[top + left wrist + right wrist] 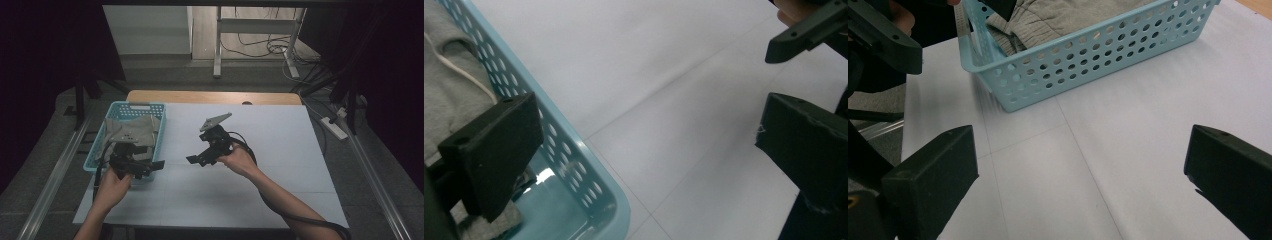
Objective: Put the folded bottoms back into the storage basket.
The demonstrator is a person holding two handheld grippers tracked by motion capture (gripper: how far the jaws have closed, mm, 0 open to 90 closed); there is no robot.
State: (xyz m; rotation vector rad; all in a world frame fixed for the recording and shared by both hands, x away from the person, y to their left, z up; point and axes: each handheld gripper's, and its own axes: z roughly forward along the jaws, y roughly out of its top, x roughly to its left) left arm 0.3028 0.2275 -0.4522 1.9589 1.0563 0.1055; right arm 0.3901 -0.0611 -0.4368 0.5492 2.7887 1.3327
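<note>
Left of centre in the high view: blue basket [159,111] on a white-covered counter [280,140], grey garment [135,131] bundled inside. Left tongs [150,166] at the basket's near right corner, jaws spread wide and grasping nothing; in the left gripper view, one jaw over the basket's inside, the other out over bare counter, rim between them. Right tongs [197,159] mid-frame, well apart from the basket, likewise released and empty, aimed toward the basket [1088,55] at the top of the right gripper view.

Garment [1068,15] in that view: soft knit with a ribbed edge, slumped against the perforated wall. In the left gripper view, upper left, a pale drawstring [461,70] across the fabric [446,100]. Likely light, limp, not fragile, not slippery; bound to sag and trail once lifted. Best hold probably a thick fold or the ribbed hem rather than the cord, one pinch per tongs for spreading. Basket itself light plastic, apt to slide or tip if cloth snags on the rim.
</note>
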